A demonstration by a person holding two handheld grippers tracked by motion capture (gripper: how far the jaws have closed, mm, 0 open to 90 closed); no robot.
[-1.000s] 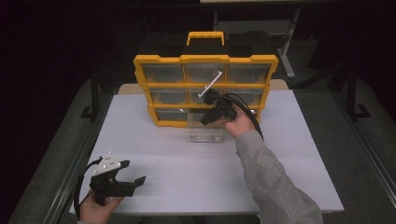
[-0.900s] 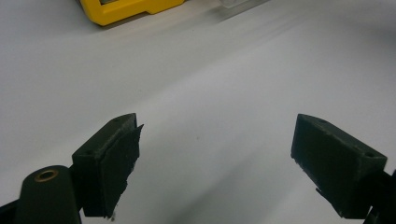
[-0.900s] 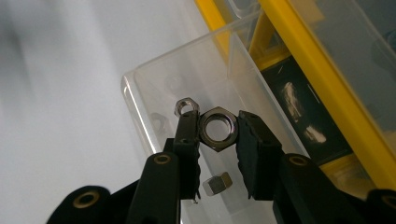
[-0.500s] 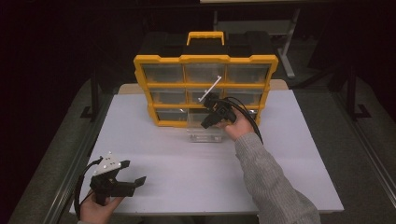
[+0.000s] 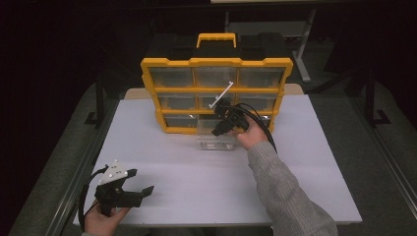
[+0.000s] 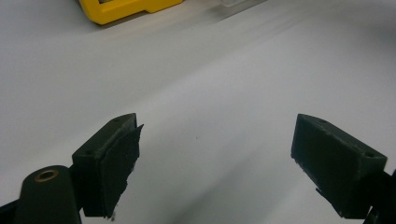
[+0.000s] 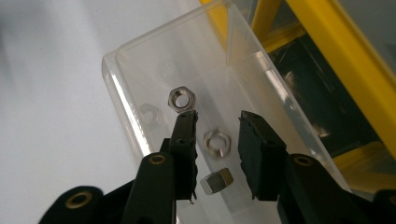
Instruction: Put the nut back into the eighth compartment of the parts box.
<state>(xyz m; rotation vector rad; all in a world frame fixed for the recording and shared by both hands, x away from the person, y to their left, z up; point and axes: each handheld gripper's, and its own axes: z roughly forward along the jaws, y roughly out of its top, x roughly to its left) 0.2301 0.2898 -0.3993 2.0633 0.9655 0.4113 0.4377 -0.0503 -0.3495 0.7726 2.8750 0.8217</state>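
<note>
Right gripper (image 7: 217, 119) jaws, just opening, straddle a nut (image 7: 217, 141) in the clear drawer (image 7: 123, 100), seemingly untouched; left gripper (image 6: 217, 149) spread.

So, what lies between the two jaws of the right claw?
In the right gripper view, a metal nut lies in the gap of the right claw, on the floor of the clear drawer. The jaws have just been opening and do not press it.

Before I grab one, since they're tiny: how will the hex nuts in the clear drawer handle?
The hex nuts look like smooth metal, so probably slippery and dense. Flat facets suggest sliding, not rolling. The clear drawer may shift if nudged.
</note>
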